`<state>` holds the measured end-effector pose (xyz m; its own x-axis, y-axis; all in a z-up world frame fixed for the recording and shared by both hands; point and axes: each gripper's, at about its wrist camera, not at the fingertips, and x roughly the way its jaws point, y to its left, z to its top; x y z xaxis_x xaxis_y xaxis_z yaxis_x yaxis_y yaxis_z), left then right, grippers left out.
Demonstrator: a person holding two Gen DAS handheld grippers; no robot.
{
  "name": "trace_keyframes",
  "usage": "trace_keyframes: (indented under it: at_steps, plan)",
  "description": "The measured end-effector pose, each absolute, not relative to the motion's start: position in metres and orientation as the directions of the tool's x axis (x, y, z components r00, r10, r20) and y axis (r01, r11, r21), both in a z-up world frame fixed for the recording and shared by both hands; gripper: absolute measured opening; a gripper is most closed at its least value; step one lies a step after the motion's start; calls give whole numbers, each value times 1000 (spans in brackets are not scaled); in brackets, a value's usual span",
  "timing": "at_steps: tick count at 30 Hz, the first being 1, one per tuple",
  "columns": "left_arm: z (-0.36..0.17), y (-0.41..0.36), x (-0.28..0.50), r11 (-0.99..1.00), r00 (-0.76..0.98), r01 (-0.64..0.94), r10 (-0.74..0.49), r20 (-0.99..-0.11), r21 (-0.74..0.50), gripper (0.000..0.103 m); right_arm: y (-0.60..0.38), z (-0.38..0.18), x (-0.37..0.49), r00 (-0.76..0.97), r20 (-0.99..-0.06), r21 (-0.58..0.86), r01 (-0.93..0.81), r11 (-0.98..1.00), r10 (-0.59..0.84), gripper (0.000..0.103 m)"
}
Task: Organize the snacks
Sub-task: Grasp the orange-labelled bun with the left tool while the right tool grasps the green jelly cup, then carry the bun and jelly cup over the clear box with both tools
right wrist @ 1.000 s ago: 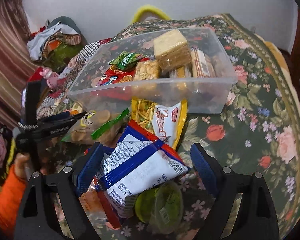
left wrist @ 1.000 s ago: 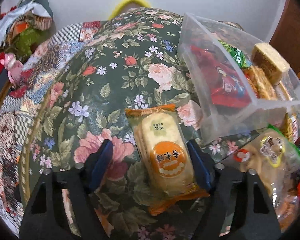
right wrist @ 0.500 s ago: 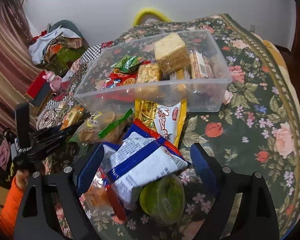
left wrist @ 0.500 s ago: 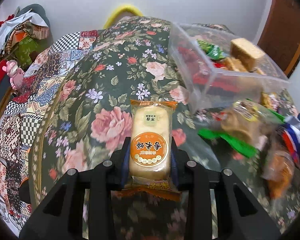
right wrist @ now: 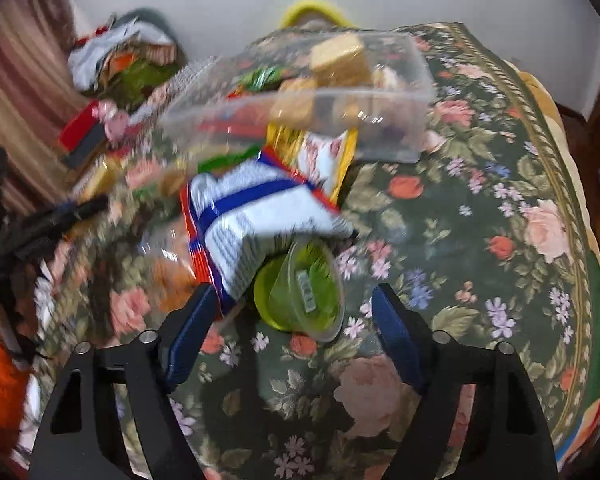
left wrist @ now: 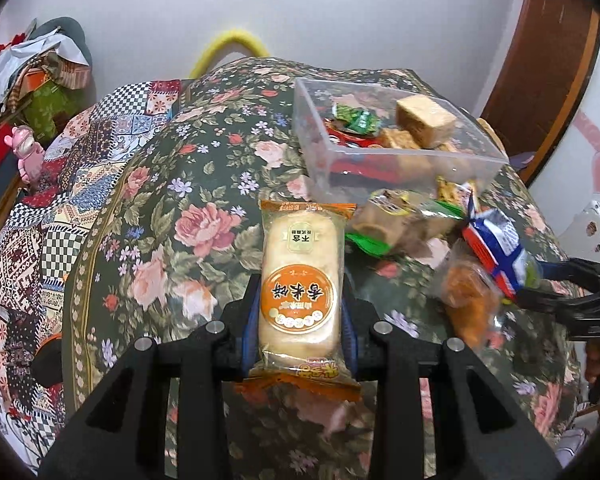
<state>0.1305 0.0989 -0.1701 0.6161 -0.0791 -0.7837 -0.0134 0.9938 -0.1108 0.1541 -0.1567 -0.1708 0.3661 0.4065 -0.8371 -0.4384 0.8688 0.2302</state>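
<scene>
1. Left wrist view: the left gripper [left wrist: 300, 320] has its jaws pinched on the two long sides of the orange-edged, clear-wrapped rice cracker packet [left wrist: 302, 284], which sticks forward between them, clear of the floral tablecloth [left wrist: 160, 240].
2. That side grip probably leaves the packet's far end free to go first into the clear rectangular plastic box [left wrist: 324, 160], which lies ahead and to the right and already holds a tan square wafer block [left wrist: 424, 120] and a green sachet [left wrist: 358, 120].
3. Right wrist view: the right gripper [right wrist: 288, 328] has been closing its jaws, yet they stand spread. Its left pad touches or nearly touches the blue-and-white striped snack bag [right wrist: 256, 220]; blur hides which. The green clear-lidded jelly cup [right wrist: 304, 296] lies tipped between the pads, untouched.
4. The loose snacks are heaped just before the box's near wall, so that wall is crowded.
5. Open cloth lies left of the box in the left view and right of the cup in the right view, good room for swinging in.
6. The box's open top looks the clearest way in; the table's rim curves away well beyond.
</scene>
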Motion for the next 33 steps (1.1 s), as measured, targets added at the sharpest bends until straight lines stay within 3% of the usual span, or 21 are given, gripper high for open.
trace_keyframes:
  at_steps: [4,9,12,21,33]
  plan:
    - [-166,93,121,993,617,-8,-89,-782,-118,34,-149,-182,161,346,-845,235,-444,865,407,61]
    - [-163,86,115,993,615,-1,-92,-783,-118,34,-139,-187,166,356,-848,209,-454,866,392,58]
    - [-161,82,113,992,615,-1,-97,-782,-124,34,-137,-187,158,379,-849,170,-462,871,367,47]
    - [-143,66,118,990,643,25,-122,-756,-139,34,-153,-174,147,420,-826,179,-439,880,377,40]
    - [-115,49,145,987,694,42,-141,-706,-155,34,-179,-134,151,518,-752,213,-394,894,407,40]
